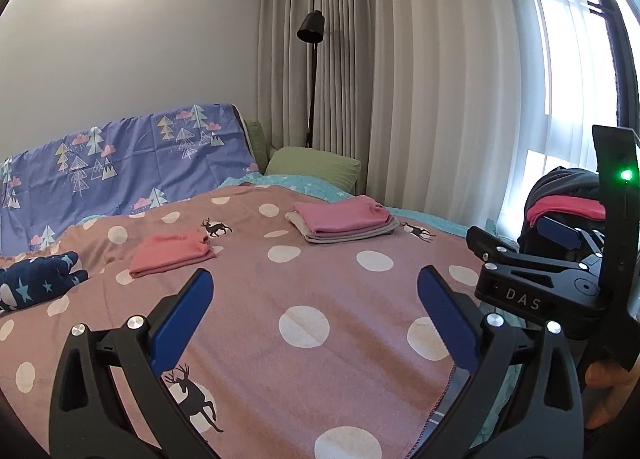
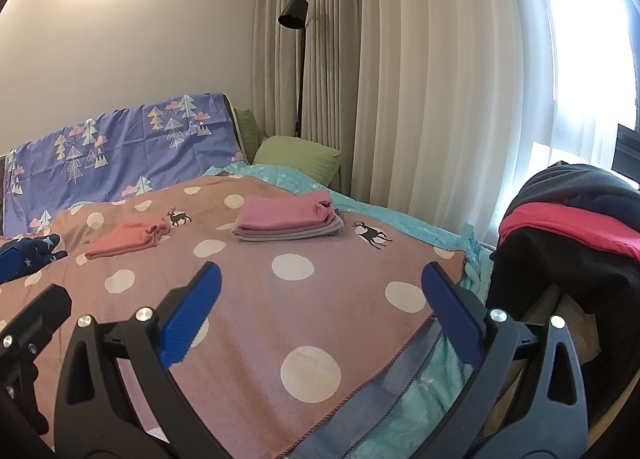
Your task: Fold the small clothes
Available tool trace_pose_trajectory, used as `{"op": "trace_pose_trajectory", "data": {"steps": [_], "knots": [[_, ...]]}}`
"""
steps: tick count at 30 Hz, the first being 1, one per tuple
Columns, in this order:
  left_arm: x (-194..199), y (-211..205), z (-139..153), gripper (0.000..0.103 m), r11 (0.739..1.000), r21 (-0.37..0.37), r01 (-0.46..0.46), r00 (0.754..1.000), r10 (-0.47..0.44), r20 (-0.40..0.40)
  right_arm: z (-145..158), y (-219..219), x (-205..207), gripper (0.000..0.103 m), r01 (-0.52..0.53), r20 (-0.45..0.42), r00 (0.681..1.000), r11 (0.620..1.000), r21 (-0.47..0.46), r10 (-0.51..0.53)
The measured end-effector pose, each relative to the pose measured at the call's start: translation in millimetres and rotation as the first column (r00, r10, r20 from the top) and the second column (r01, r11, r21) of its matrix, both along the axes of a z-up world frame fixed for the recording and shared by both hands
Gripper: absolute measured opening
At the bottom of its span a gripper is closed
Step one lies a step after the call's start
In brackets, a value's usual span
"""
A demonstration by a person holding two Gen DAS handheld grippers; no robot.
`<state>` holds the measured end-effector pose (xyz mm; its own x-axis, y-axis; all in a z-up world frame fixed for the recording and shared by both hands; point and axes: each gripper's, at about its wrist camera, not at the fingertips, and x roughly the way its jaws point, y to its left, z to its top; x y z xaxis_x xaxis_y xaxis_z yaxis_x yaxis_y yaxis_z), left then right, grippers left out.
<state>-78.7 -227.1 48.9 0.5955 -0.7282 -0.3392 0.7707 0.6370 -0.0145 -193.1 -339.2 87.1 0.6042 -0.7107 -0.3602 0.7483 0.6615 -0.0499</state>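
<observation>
Over the polka-dot blanket (image 1: pixel 248 311), my left gripper (image 1: pixel 316 283) is open and holds nothing. The right gripper (image 2: pixel 320 271) is open and empty too, nearer the bed's right edge; in the left wrist view the right gripper (image 1: pixel 508 233) shows at the right. A folded salmon garment (image 1: pixel 172 253) (image 2: pixel 126 241) lies far left on the blanket. A stack of folded clothes (image 1: pixel 344 221) (image 2: pixel 288 217), pink on top, lies farther right. A heap of dark and red unfolded clothes (image 2: pixel 572 227) (image 1: pixel 568 203) sits beside the bed at the right.
A navy star-print cloth (image 1: pixel 36 279) (image 2: pixel 36 249) lies at the bed's left. A turquoise blanket (image 2: pixel 432 375) hangs over the right edge. Behind are a green pillow (image 1: pixel 316 167), a purple tree-print sheet (image 1: pixel 120 167), a black floor lamp (image 1: pixel 312 31) and curtains. A hand (image 1: pixel 608 391) holds the right gripper.
</observation>
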Motion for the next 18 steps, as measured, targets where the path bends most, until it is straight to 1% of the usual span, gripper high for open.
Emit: {"op": "trace_pose_trajectory", "data": {"steps": [7, 18], "knots": [[1.9, -3.3, -2.8, 0.102, 1.000, 0.011, -0.007, 1.000, 0.007, 0.012, -3.8, -6.9, 0.8, 0.101, 0.013, -0.004, 1.000, 1.000, 0.012, -0.013], [3.0, -5.3, -5.5, 0.102, 1.000, 0.018, -0.010, 1.000, 0.010, 0.004, -5.7, -7.4, 1.0, 0.101, 0.013, -0.006, 1.000, 1.000, 0.013, -0.013]]}}
